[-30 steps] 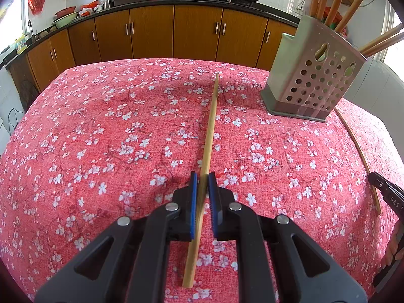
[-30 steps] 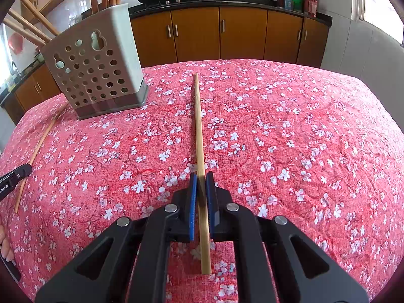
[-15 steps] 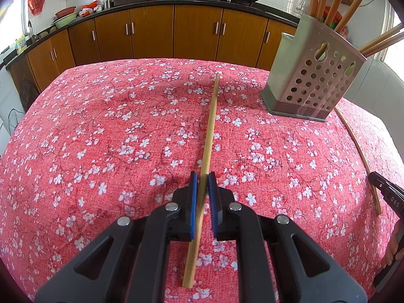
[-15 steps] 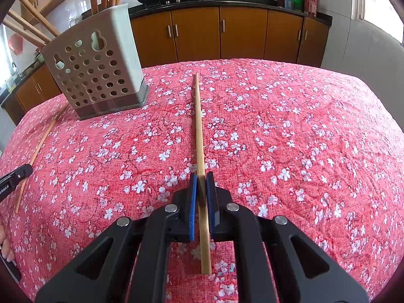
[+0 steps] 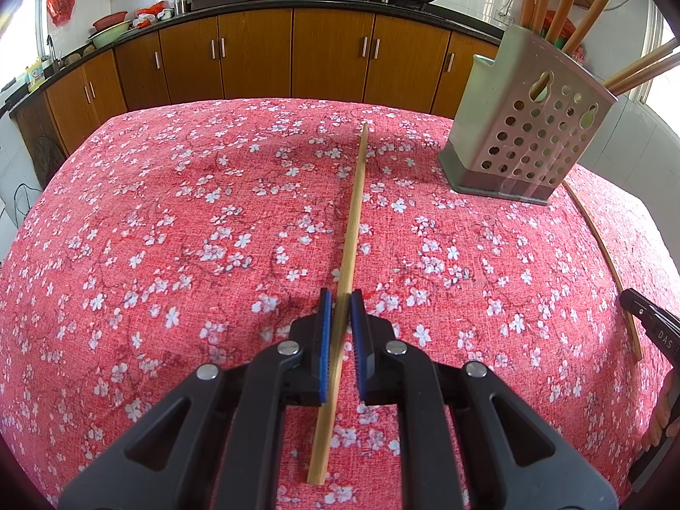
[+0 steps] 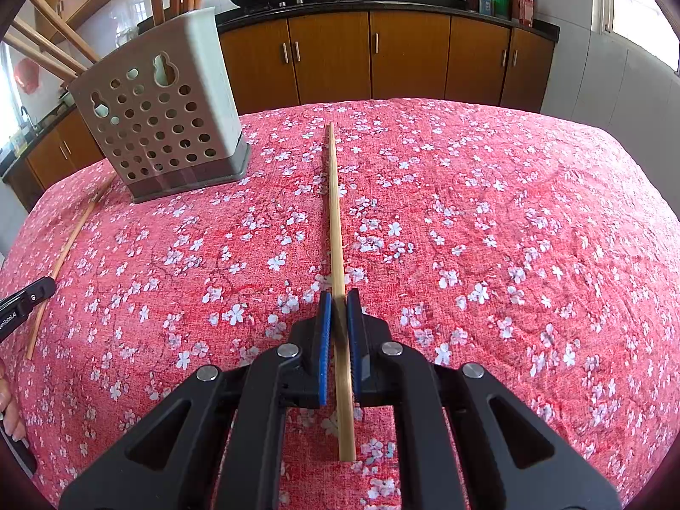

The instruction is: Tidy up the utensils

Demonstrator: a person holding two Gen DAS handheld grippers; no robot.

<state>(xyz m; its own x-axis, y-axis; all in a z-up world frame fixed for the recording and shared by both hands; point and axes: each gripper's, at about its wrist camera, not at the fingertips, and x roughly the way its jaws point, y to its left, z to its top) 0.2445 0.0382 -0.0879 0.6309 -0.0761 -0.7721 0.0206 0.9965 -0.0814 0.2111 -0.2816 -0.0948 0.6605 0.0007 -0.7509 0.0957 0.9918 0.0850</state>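
A long wooden chopstick (image 5: pixel 355 212) lies on the red floral tablecloth and runs between the blue pads of my left gripper (image 5: pixel 339 297), which is closed around it near its near end. A second chopstick (image 6: pixel 335 212) runs between the pads of my right gripper (image 6: pixel 338 295), which is closed on it the same way. A grey perforated utensil holder (image 5: pixel 527 127) with several wooden utensils standing in it sits to the right in the left wrist view and to the left in the right wrist view (image 6: pixel 161 114).
The other gripper's tip shows at each view's edge (image 5: pixel 650 323) (image 6: pixel 25 297). The red floral tablecloth (image 6: pixel 510 233) covers the whole table. Brown kitchen cabinets (image 5: pixel 255 55) with woks on the counter stand behind the table.
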